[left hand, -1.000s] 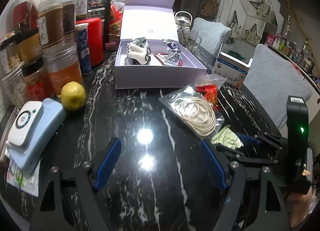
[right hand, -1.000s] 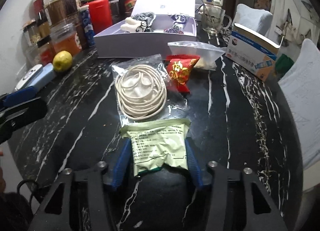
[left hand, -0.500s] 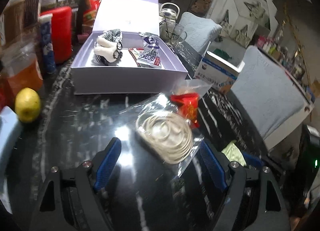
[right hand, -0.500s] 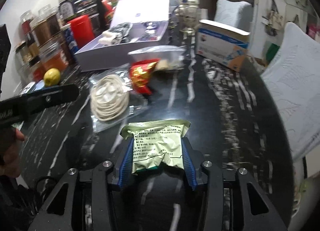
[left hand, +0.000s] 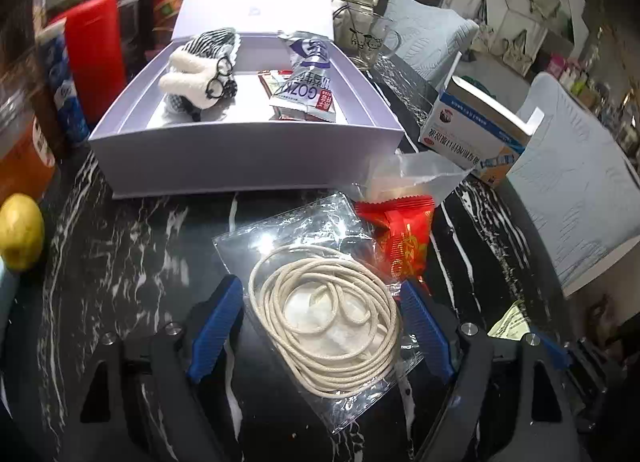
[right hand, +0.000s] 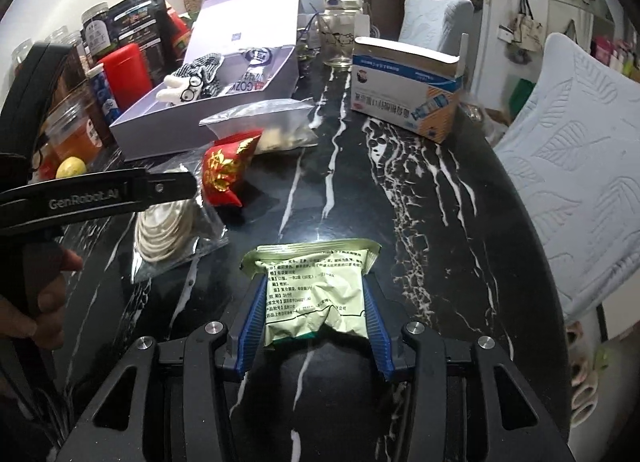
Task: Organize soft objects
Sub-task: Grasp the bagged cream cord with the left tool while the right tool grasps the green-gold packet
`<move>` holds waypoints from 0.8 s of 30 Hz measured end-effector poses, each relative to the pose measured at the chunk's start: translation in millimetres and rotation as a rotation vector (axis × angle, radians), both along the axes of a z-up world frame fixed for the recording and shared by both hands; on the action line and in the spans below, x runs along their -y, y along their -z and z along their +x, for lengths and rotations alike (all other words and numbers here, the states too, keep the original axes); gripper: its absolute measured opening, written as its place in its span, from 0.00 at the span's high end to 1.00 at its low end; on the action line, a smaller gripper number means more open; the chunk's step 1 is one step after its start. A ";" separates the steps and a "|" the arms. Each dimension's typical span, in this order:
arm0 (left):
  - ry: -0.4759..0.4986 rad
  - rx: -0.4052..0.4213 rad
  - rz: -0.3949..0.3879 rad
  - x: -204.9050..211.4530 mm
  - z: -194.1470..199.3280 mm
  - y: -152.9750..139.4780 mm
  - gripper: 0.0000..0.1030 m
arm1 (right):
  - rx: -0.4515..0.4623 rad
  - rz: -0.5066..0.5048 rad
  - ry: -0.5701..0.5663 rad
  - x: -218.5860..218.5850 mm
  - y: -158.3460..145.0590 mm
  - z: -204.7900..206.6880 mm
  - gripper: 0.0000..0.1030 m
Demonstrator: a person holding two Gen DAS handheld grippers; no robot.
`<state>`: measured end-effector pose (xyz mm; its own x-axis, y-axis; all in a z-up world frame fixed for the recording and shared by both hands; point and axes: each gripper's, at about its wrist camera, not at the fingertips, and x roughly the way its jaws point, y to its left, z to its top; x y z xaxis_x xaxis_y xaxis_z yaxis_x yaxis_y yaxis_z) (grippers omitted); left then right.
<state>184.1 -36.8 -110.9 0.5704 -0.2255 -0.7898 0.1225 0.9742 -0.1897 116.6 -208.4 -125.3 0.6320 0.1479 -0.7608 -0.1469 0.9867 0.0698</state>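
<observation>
The right gripper (right hand: 316, 302) pinches a pale green crinkled foil packet (right hand: 316, 294) between its blue pads, holding it just above the black white-veined marble table (right hand: 420, 197). The left gripper (left hand: 320, 302) is spread wide, its blue fingers (left hand: 216, 322) on either side of a clear plastic bag holding a coil of cream cord (left hand: 324, 318), which lies flat on the table; whether the pads touch the bag yet cannot be told.

The step in hand looks like a double pick: one soft item already gripped, the second being straddled. The open lavender cardboard box (left hand: 240, 157) stands just beyond, already holding a white-and-striped plush toy with small glasses (left hand: 200, 73) and a silver-blue snack pouch (left hand: 308, 85). A red-and-gold foil packet (left hand: 404, 238) overlaps the far corner of the cord bag, with a frosted zip bag (left hand: 416, 173) behind it.

The next move probably calls for the left fingers to close on the slippery bag without dragging the red packet along, then lift clear of the box's front wall.
</observation>
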 end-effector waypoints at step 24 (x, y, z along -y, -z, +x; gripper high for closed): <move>0.012 0.060 0.019 4.2 -11.5 8.8 0.44 | -0.003 -0.032 0.033 3.5 -3.0 -5.4 0.55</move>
<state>172.5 -41.0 -119.7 0.6142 -0.2179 -0.7585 0.1446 0.9759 -0.1632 111.2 -211.9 -122.3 0.6336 0.1022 -0.7669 -0.1140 0.9928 0.0381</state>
